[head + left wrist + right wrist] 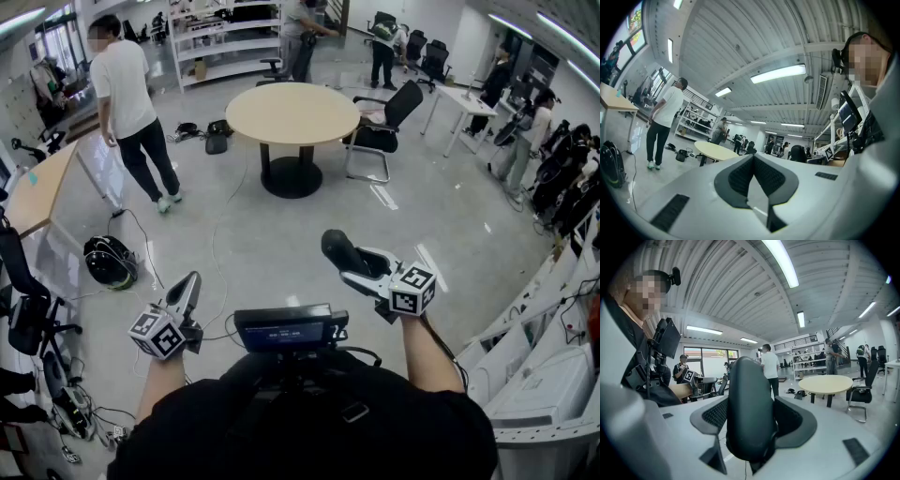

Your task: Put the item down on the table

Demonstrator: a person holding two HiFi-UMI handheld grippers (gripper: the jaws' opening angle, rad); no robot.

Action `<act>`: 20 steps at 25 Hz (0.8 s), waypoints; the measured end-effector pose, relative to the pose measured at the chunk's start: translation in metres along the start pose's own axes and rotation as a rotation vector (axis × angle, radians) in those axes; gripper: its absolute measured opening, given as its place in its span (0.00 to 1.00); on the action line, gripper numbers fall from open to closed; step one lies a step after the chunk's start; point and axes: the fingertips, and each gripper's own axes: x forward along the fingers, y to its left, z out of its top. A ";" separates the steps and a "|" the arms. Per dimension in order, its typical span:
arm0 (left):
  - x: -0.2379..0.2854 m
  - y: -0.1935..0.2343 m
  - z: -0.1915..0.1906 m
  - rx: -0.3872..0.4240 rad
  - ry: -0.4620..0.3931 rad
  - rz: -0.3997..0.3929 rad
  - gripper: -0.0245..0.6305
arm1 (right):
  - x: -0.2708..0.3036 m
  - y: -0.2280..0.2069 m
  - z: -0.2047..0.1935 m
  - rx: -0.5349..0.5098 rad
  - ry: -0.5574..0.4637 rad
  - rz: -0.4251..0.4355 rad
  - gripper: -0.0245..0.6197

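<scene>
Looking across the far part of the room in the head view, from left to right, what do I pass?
Wooden desk → person in white shirt → round table → black chair → white table.

Showed a smooth, matt black item (747, 380) — plastic or rubber by its look — against textured dark pads (715, 416) of the matt grey plastic right gripper (751, 404). Beyond, showed a pale wood-look table (292, 112) over a glossy grey floor (281, 244).
</scene>
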 end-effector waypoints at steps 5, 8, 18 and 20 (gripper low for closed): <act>-0.008 0.005 0.003 -0.001 -0.007 -0.001 0.04 | 0.009 0.006 0.003 -0.012 -0.002 0.005 0.52; -0.015 0.009 0.005 -0.006 -0.017 0.010 0.04 | 0.019 0.008 0.007 0.002 -0.004 0.023 0.52; -0.027 0.024 0.002 -0.030 -0.032 0.042 0.04 | 0.036 0.005 0.013 0.000 0.011 0.046 0.52; -0.023 0.024 0.002 -0.032 -0.030 0.039 0.04 | 0.036 0.002 0.014 0.002 0.016 0.043 0.52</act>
